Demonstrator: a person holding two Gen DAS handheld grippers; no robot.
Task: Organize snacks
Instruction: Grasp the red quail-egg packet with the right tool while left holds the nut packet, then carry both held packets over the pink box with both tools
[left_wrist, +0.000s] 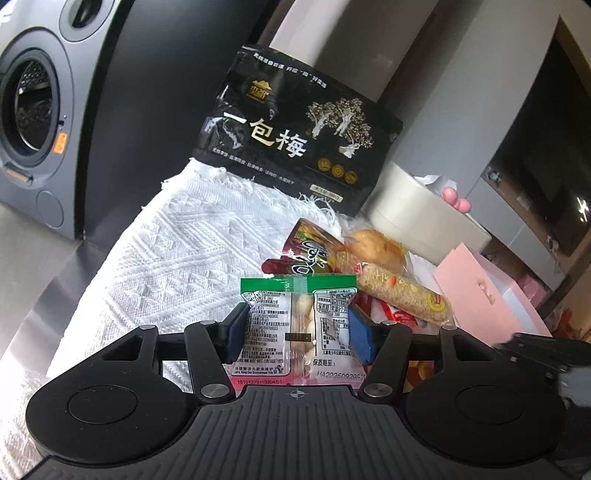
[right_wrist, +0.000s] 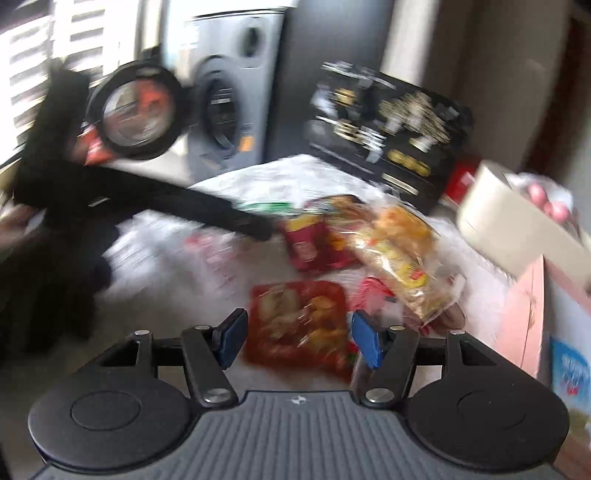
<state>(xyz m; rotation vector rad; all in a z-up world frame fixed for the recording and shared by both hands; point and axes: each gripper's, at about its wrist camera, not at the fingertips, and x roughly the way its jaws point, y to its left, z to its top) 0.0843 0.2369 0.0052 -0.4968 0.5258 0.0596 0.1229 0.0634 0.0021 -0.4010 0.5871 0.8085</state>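
Gripping green-topped snack packet (left_wrist: 299, 325), left tongs (left_wrist: 300, 328); right tongs (right_wrist: 295, 341) agape over red packet (right_wrist: 301, 325); black bag (left_wrist: 295, 129) reads 一包梅.

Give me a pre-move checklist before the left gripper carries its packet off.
1. Left gripper grip on the green-topped clear snack packet: ok, blue pads press both sides.
2. Packet clear of the pile: cannot tell; the sesame-coated stick in clear wrap lies close behind.
3. Right gripper: ok, open and empty, above the red crinkled chip bag.
4. Right wrist view: not ok, motion-blurred.
5. Black plum pouch with gold print: ok, upright behind the pile.
6. Drop-off spot: cannot tell.
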